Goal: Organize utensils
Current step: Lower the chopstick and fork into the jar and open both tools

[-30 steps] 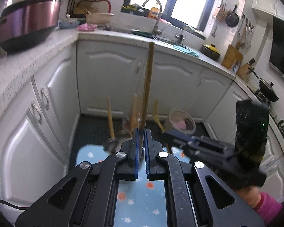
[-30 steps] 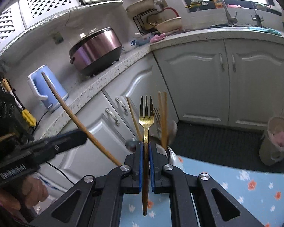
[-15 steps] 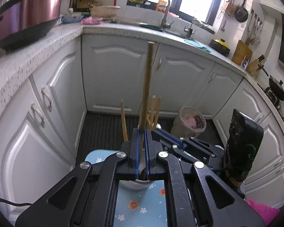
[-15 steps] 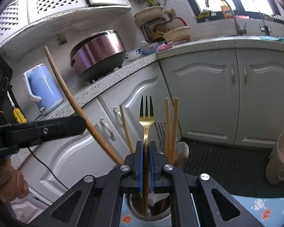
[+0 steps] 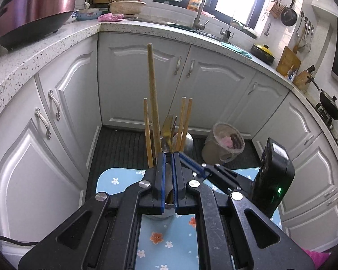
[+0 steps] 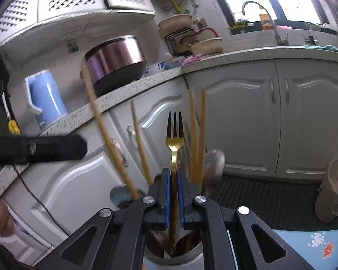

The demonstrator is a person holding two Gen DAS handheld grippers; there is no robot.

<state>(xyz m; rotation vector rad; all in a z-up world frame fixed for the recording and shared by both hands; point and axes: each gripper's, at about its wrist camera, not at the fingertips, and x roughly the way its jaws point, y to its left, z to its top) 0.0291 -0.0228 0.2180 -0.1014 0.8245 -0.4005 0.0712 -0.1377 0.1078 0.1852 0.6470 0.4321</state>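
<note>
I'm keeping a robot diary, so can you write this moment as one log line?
step: utensils into cup | left gripper: open beside long stick | right gripper: shut on fork | fork: over cup

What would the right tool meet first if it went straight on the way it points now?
Probably the white cabinet door behind the gold fork that the right tool grips; nothing else shows directly ahead, though depth is unclear.

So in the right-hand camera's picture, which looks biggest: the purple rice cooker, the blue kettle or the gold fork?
1. Rice cooker.
2. Blue kettle.
3. Gold fork, slimmest despite being nearest the camera.
The cooker sits farthest back, so it is probably truly the largest.
</note>
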